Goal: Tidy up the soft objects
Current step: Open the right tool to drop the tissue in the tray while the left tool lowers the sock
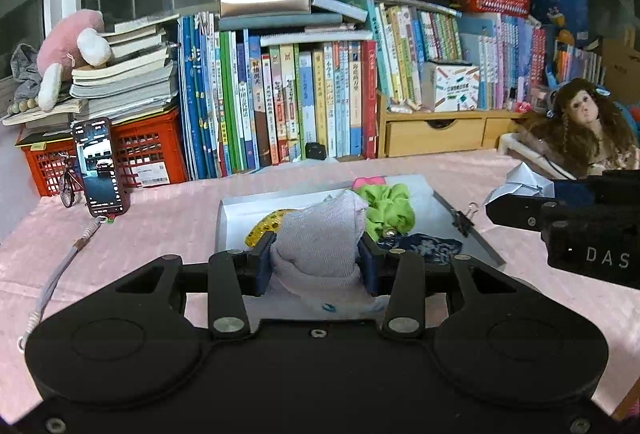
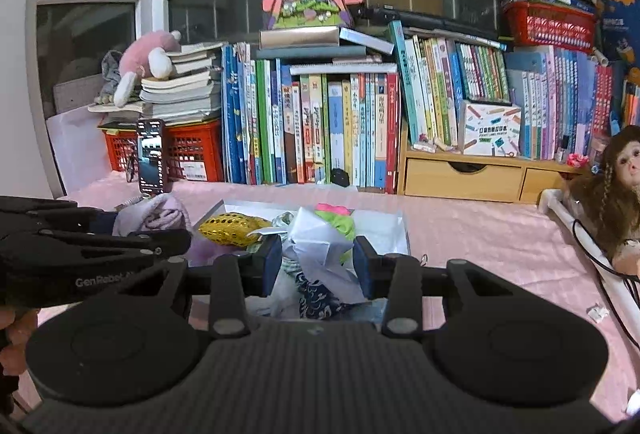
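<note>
In the left wrist view my left gripper (image 1: 318,262) is shut on a bunched grey-lilac towel (image 1: 320,234), held above the table. Behind it a shallow white box (image 1: 424,190) holds a yellow sequined piece (image 1: 262,230), a green cloth (image 1: 386,208), a pink piece (image 1: 369,181) and a dark blue patterned cloth (image 1: 420,246). In the right wrist view my right gripper (image 2: 316,266) is shut on a crumpled white cloth (image 2: 316,248) over the same box (image 2: 386,230). The left gripper (image 2: 168,234) with its towel (image 2: 156,214) shows at the left. The right gripper (image 1: 516,212) enters from the right.
A pink tablecloth (image 1: 160,226) covers the table. Along the back stand rows of books (image 1: 300,102), a red crate (image 1: 148,154), a propped phone (image 1: 102,166) and wooden drawers (image 1: 436,134). A doll (image 1: 588,126) sits at the right; a binder clip (image 1: 466,218) lies beside the box.
</note>
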